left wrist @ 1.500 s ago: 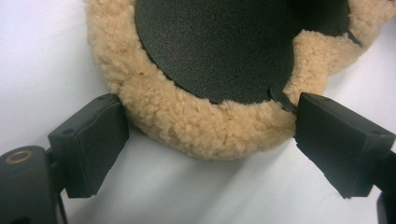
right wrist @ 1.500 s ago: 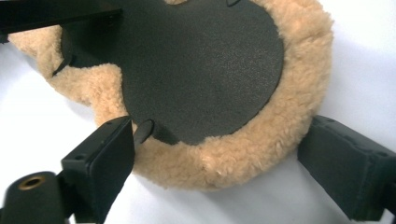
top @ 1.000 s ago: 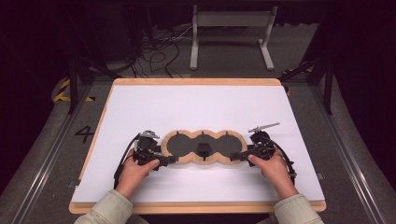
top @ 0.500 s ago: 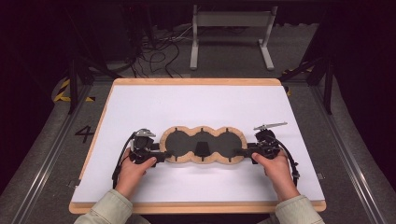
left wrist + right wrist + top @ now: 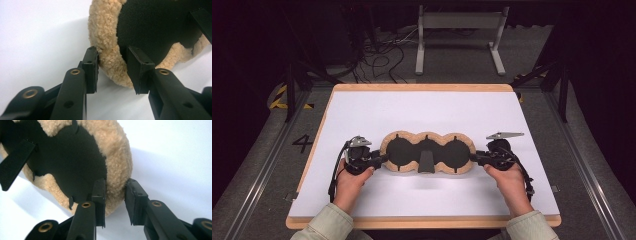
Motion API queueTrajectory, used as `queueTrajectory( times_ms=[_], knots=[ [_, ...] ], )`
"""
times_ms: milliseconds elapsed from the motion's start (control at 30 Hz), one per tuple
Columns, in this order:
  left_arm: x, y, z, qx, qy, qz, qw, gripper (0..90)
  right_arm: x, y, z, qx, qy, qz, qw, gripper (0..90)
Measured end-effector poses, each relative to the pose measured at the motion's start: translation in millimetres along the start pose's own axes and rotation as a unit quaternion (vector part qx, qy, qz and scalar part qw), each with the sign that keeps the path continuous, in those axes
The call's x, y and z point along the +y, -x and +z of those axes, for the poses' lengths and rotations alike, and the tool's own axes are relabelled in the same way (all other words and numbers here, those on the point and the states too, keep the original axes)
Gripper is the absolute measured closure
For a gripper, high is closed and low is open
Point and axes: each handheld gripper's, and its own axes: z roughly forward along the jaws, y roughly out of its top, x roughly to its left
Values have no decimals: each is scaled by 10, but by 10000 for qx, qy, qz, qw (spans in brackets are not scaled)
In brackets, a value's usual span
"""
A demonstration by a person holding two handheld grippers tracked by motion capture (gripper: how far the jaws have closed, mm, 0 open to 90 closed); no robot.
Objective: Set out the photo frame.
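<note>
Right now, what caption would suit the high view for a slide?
Two hand-held grippers, left gripper and right gripper, pinch opposite ends of a fleece-rimmed black pad on a white table.

A white board with a light wooden edge lies on a grey floor. Beyond its far edge stands a grey metal frame on 2 legs, with black cables tangled to its left. A painted 4 marks the floor left of the board, near yellow-black tape.
</note>
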Motion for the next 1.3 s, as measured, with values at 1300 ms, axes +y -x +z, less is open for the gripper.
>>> queueTrajectory(
  times_ms=[1300],
  knots=[
    [-121,201,-223,135,-121,871,9960,679,-182,-137,-294,60,151,-970,9951,705]
  ],
)
